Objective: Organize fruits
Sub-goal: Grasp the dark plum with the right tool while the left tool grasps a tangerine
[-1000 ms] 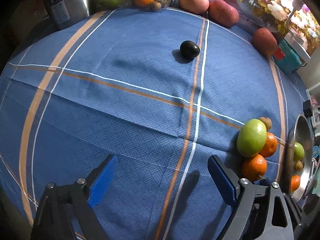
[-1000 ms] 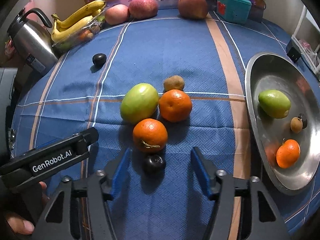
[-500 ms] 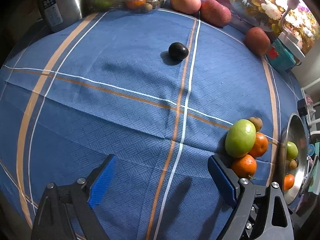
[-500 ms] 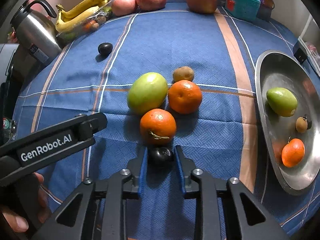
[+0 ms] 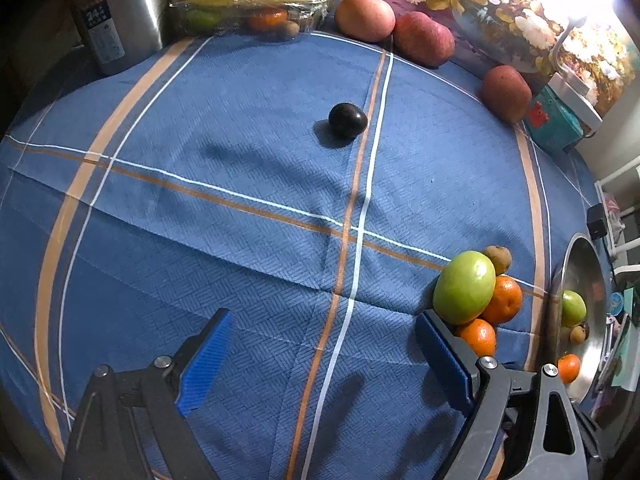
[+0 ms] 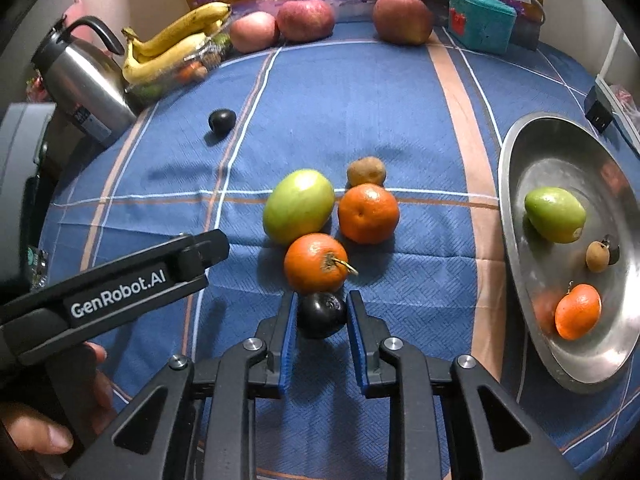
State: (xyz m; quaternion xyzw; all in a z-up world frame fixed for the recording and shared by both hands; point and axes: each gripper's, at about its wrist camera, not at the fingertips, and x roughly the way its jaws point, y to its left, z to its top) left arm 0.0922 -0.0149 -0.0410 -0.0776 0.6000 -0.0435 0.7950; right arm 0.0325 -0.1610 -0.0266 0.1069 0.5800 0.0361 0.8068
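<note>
There, the counter [image 6: 360, 100] under its blue cloth carried a steel tray [image 6: 516, 240] at the right and a green fruit [image 6: 298, 206] with two oranges mid-scene. The left tongs [image 5: 320, 356] stood wide apart over bare cloth. The right tongs [image 6: 321, 312], just closed, clamped the near dark plum [image 6: 320, 314].

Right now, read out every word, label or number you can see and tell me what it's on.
"GenRobot.AI": on the side of the left hand-held gripper, right wrist view.
"24": on the label of the steel kettle; its smaller print is too blurred to read.
Red mark on the teal box: unreadable.
</note>
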